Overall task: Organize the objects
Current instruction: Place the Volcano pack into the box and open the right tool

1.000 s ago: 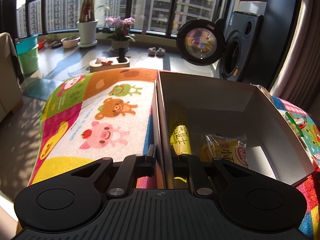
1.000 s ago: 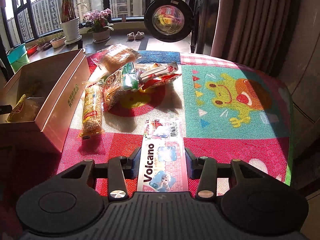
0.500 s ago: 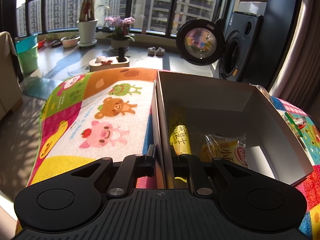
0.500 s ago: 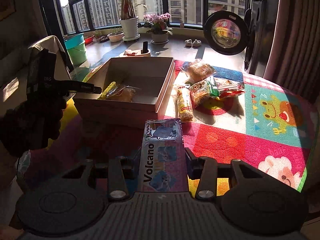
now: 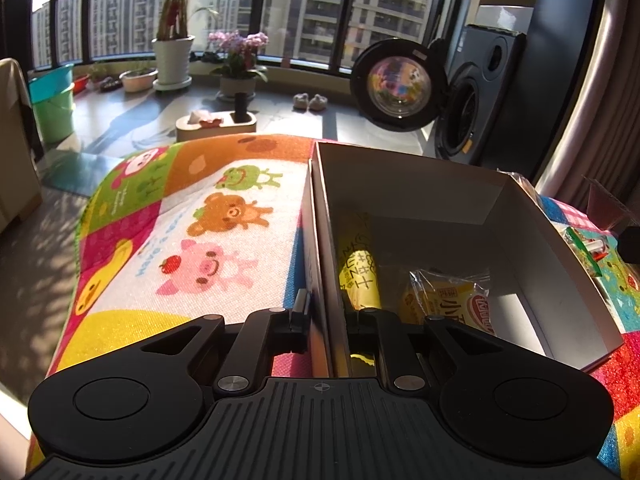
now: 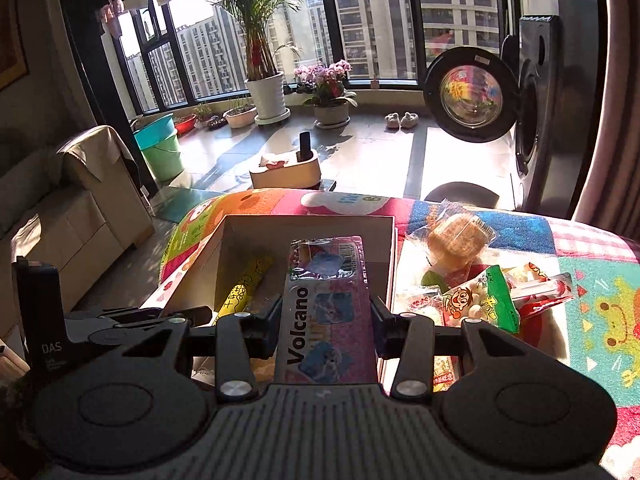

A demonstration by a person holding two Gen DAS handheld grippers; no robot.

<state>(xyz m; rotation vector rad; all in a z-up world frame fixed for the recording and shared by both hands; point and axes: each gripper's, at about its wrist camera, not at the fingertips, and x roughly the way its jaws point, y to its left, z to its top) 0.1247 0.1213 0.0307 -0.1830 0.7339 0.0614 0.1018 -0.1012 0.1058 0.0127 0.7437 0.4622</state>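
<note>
**Right wrist view: Volcano packet poised over the box**

Right wrist view shows the table (image 6: 592, 240) under its cartoon-animal cloth, with the open cardboard box (image 6: 310, 222) as the landmark. Its top stands open, so snacks can be lowered straight in.

Beside the box, on its right, lies a heap of wrapped snacks (image 6: 476, 300) not yet sorted, close enough for short trips.

Left tongs (image 5: 325, 316) are narrowed onto the box's near-left wall, one finger outside and one inside, probably to keep the light box from sliding.

Right tongs (image 6: 325, 312) are closed on the Volcano packet (image 6: 326, 312), gripping its long edges so it hangs flat above the box opening, apparently ready for release.

Inside the box, a yellow tube snack (image 5: 360, 276) lies along the left wall, and a yellow bag (image 5: 452, 300) sits just beside it.
</note>
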